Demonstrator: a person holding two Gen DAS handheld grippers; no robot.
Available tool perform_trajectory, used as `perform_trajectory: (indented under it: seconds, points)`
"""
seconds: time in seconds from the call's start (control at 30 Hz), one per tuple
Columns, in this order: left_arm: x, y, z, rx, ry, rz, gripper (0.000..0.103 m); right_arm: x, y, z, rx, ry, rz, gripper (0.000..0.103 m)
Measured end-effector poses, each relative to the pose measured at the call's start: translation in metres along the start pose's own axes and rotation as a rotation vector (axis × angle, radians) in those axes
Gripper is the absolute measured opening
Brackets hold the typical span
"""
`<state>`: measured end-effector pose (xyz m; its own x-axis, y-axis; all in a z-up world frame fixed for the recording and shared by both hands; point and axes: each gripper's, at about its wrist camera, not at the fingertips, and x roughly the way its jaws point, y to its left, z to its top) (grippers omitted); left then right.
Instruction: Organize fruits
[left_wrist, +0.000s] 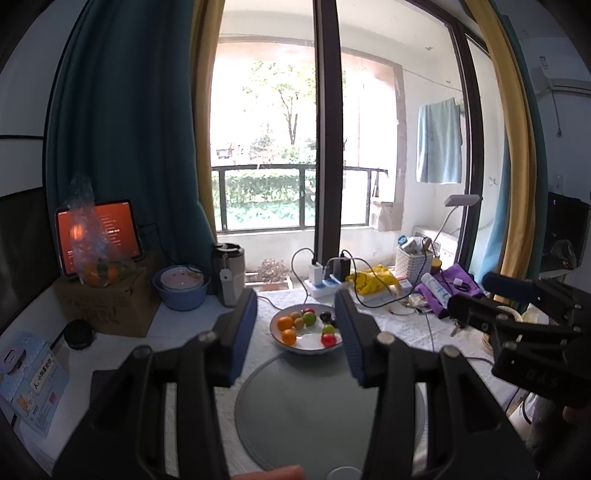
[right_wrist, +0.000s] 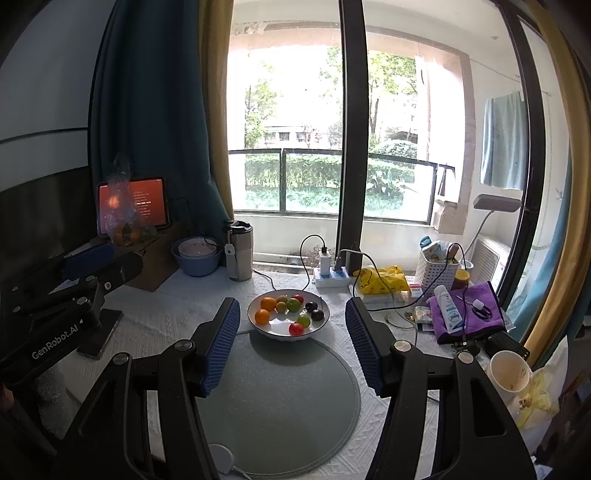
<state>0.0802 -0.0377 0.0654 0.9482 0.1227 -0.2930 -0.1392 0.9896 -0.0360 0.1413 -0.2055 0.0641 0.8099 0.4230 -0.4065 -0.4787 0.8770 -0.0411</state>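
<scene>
A white bowl (left_wrist: 309, 349) (right_wrist: 275, 329) holds several small fruits: oranges (left_wrist: 285, 324) (right_wrist: 268, 303), green ones (left_wrist: 309, 318) (right_wrist: 294, 304), red ones (left_wrist: 328, 339) (right_wrist: 296, 328) and dark plums (right_wrist: 317, 314). It stands at the far edge of a round grey mat (left_wrist: 306, 410) (right_wrist: 280, 398). My left gripper (left_wrist: 297, 314) is open and empty, held above the mat short of the bowl. My right gripper (right_wrist: 292, 321) is open and empty, also above the mat, with the bowl between its fingertips in view. Each gripper shows at the edge of the other's view.
Behind the bowl lie a power strip with cables (right_wrist: 332, 275), a yellow bag (right_wrist: 384, 280), a white basket (right_wrist: 437, 267) and a purple cloth with a bottle (right_wrist: 465, 314). At left stand a tumbler (right_wrist: 240, 254), blue bowls (right_wrist: 197, 256), a cardboard box with bagged oranges (left_wrist: 103, 273) and a tablet. A cup (right_wrist: 508, 371) stands at right.
</scene>
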Motion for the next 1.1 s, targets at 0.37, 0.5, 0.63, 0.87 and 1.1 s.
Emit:
perform_trajectory:
  seconds: [0.37, 0.5, 0.63, 0.87, 1.1]
  points:
    - [-0.0002, -0.0005, 0.0000, 0.000, 0.002, -0.003, 0.045, 0.0009, 0.0002, 0.0001, 0.001, 0.001, 0.000, 0.063]
    - [0.0001, -0.0011, 0.0000, -0.001, 0.003, -0.002, 0.045, 0.0009, 0.0000, -0.0001, 0.002, 0.002, 0.000, 0.063]
    - [0.0001, -0.0024, -0.0001, -0.002, 0.000, -0.001, 0.045, 0.0005, -0.0005, 0.0000, 0.001, 0.002, 0.000, 0.063]
    - [0.0003, -0.0030, -0.0005, -0.003, 0.001, -0.002, 0.045, 0.0009, -0.0009, 0.0005, 0.002, 0.003, -0.002, 0.063]
    - [-0.0005, -0.0038, -0.0007, -0.002, 0.001, 0.000, 0.045, 0.0015, -0.0010, 0.0002, 0.002, 0.003, -0.001, 0.063]
